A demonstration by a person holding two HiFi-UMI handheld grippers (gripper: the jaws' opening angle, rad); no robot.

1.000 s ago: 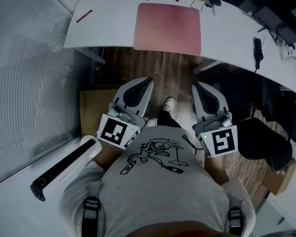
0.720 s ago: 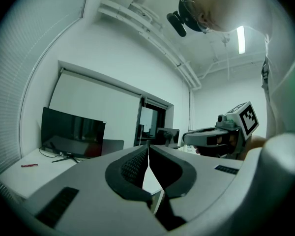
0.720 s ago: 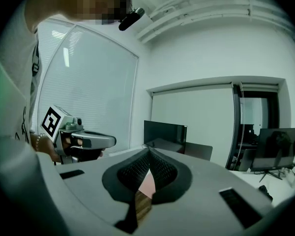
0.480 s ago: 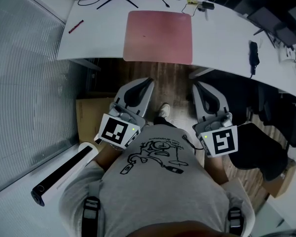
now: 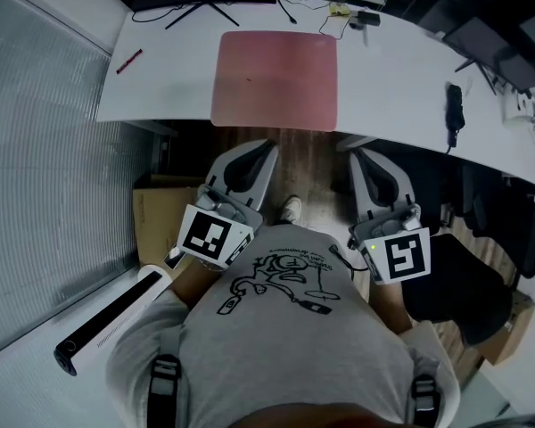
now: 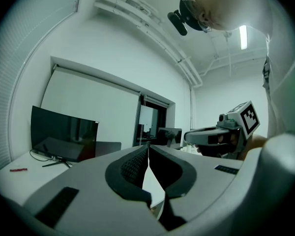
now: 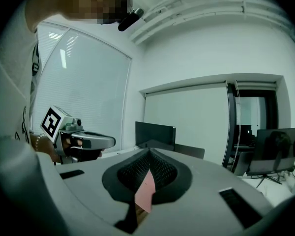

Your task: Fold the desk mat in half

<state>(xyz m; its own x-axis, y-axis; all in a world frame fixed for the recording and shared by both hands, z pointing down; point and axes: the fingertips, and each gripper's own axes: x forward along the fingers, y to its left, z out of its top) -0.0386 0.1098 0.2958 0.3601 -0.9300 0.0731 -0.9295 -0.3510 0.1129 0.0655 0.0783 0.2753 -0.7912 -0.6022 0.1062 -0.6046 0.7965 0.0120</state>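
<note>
The pink desk mat lies flat and unfolded on the white desk, with its near edge along the desk's front edge. The person stands back from the desk, with wooden floor showing in between. Both tools are held low against the body and point level toward the desk.

The left gripper has its jaws together with nothing between them. The right gripper looks the same, tips meeting and empty. In its own view, only a sliver of pink shows through the gap behind the tips.

The mat lies straight ahead of both grippers and well apart from them. It sits a little to the person's left. The left gripper lines up with about the mat's middle, while the right points just past its right edge. From here the mat looks nearly square, so I can't tell its long axis.
</note>
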